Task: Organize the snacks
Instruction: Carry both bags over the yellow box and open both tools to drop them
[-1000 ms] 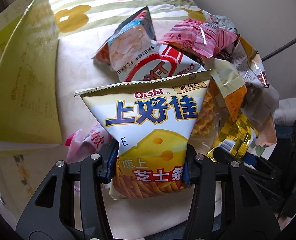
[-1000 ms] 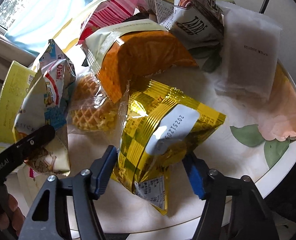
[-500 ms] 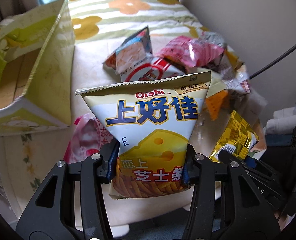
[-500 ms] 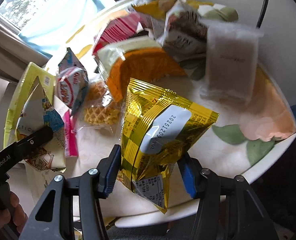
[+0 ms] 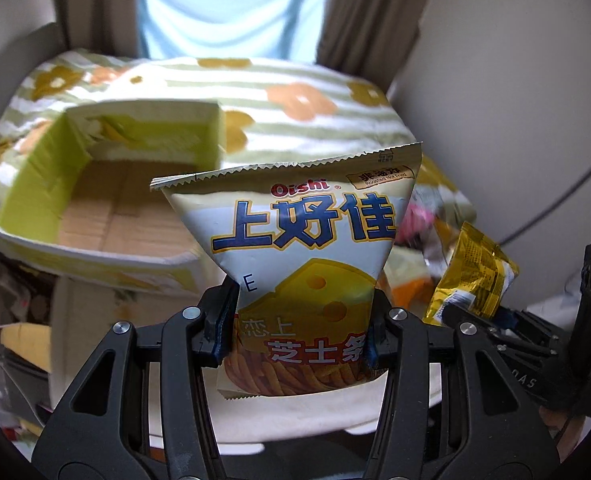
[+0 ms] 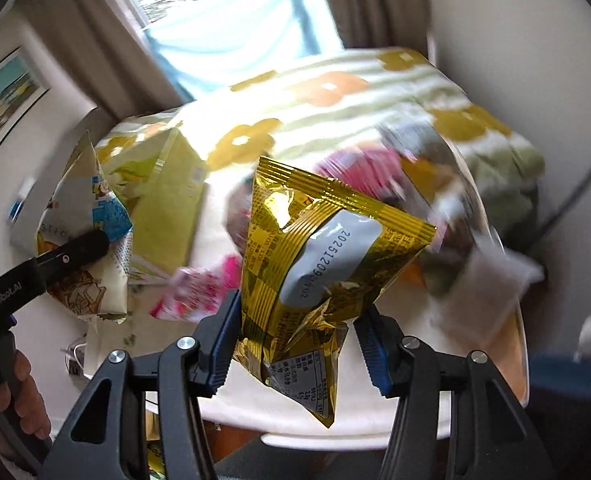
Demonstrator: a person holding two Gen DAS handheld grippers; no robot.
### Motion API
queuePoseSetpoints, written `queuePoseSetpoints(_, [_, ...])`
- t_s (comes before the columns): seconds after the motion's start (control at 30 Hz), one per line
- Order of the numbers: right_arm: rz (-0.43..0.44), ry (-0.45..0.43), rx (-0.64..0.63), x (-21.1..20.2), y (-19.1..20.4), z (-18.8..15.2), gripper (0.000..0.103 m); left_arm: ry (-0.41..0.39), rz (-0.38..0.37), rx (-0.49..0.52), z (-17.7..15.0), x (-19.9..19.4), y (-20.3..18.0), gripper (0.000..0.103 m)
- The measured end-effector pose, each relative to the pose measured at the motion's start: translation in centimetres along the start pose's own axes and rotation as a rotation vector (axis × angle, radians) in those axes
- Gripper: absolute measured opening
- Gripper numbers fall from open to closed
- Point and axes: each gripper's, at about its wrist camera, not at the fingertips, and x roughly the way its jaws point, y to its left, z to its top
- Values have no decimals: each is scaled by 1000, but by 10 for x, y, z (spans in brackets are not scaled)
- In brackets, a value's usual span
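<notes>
My left gripper (image 5: 297, 326) is shut on a white Oishi cheese-stick bag (image 5: 307, 248) and holds it upright in the air, in front of the open yellow-green cardboard box (image 5: 107, 184). My right gripper (image 6: 297, 344) is shut on a gold foil snack bag (image 6: 319, 248), lifted above the round white table (image 6: 295, 424). The gold bag (image 5: 475, 276) also shows at the right of the left wrist view, and the Oishi bag (image 6: 83, 252) at the left of the right wrist view. The box (image 6: 167, 200) shows behind it.
A blurred pile of several snack packs, pink (image 6: 359, 172) and a clear white one (image 6: 491, 292), lies on the table. A floral striped bedcover (image 5: 279, 96) lies behind, with a curtained window (image 5: 231, 4) beyond. A black cable (image 5: 555, 204) runs along the right wall.
Both grippers have risen and tilted up with their bags. The left one has swung toward the open box, whose inside now shows. The snack pile has dropped lower and farther in both views.
</notes>
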Motion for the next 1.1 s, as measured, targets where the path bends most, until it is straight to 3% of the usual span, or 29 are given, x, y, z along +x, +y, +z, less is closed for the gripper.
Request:
queuePoseSetpoints(0.13, [29,-12,-98,6,38,33,51,-44,26,-29,19,-13,31,45])
queuePoseSetpoints(0.43, [98,-8,-208,57,132,106,51,-67,85,-102,81,-3,146,45])
queuePoseSetpoints(0.67, [100,22,-213,121,209,141,51,24,124,-104,122,51,232,45])
queuePoseSetpoints(0.8, [97,68,-199,162,245,151,51,93,124,-94,136,89,262,45])
queuePoseSetpoints(1.1, [37,168,-163,229,266,151,51,233,154,-80,141,167,299,45])
